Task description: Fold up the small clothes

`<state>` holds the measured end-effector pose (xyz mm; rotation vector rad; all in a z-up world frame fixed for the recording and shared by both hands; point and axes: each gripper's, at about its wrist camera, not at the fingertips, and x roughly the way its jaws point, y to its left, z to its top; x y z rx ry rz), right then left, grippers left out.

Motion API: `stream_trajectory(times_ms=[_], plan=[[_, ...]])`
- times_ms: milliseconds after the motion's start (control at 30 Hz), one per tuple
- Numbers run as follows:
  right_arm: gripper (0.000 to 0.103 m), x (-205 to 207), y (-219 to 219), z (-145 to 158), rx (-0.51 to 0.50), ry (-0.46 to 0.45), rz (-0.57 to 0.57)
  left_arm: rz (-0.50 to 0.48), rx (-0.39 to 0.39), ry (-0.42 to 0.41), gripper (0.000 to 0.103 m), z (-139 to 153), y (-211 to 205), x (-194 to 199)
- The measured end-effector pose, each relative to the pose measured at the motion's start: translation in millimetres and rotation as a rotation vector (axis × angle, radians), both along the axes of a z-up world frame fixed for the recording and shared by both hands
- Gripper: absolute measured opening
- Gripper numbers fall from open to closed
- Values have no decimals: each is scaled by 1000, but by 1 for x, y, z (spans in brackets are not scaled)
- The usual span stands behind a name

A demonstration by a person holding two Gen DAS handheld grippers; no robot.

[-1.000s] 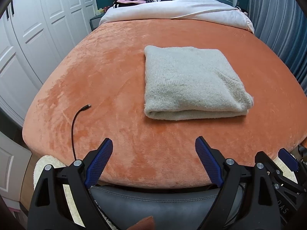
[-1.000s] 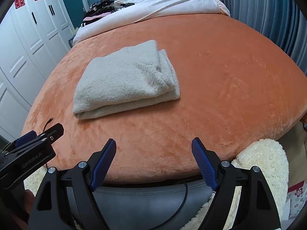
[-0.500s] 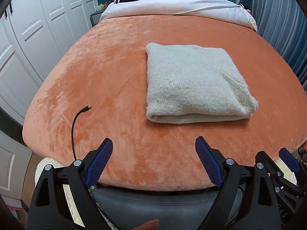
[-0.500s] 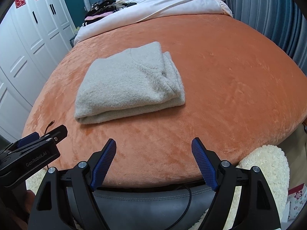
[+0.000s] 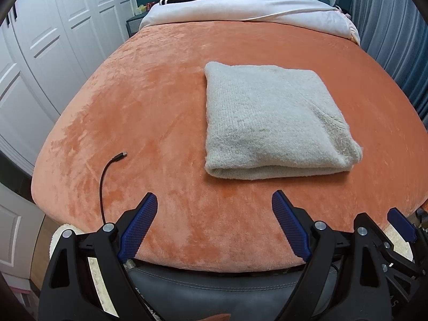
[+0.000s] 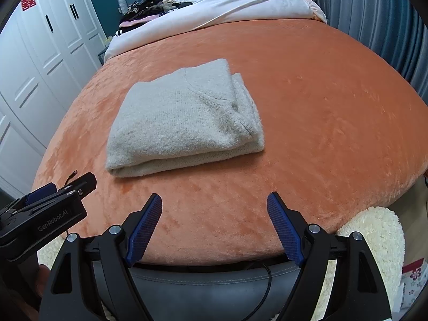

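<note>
Blue ribbed fingers (image 5: 137, 227) of the left gripper (image 5: 214, 224) stand wide apart with nothing between them, poised over the near edge of an orange plush blanket (image 5: 160, 101) in a bedroom; the right gripper (image 6: 214, 224) beside it is equally spread and empty. At far left, white wardrobe doors (image 5: 53, 40) line the wall, and a black charging cable (image 5: 107, 168) trails up over the blanket's edge, its plug lying loose near the left gripper. At centre, well ahead of both tools and touched by neither, sits the task's garment: a cream knitted sweater (image 5: 267, 117), already folded into a thick rectangle with its rounded fold facing the camera. To the right, the blanket runs bare towards blue curtains (image 6: 388, 26). More clothes (image 6: 149, 5) are heaped at the headboard. The risks from here appear modest but real: a careless reach to tidy or lift the bundle could catch only its top layer, since the soft knit would likely slide and spring open; a low sweep by the left gripper could also snag the cable and drag it into the fabric
</note>
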<state>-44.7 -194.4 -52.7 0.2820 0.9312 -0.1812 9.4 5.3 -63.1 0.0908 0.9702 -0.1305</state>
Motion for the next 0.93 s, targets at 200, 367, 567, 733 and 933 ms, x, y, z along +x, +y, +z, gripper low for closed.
stream_trajectory(times_ms=[200, 367, 567, 733, 933], plan=[[78, 1, 1, -1, 3, 5, 2, 5, -5, 13, 85, -1, 1, 2], [78, 2, 1, -1, 0, 2, 3, 14, -7, 34, 85, -4, 2, 3], [79, 1, 4, 0, 0, 2, 5, -4, 5, 23, 85, -5, -3, 0], [79, 1, 6, 1, -2, 1, 15, -29, 11, -2, 85, -1, -10, -4], [79, 0, 4, 4, 2, -7, 8, -35, 12, -21, 85, 4, -13, -4]])
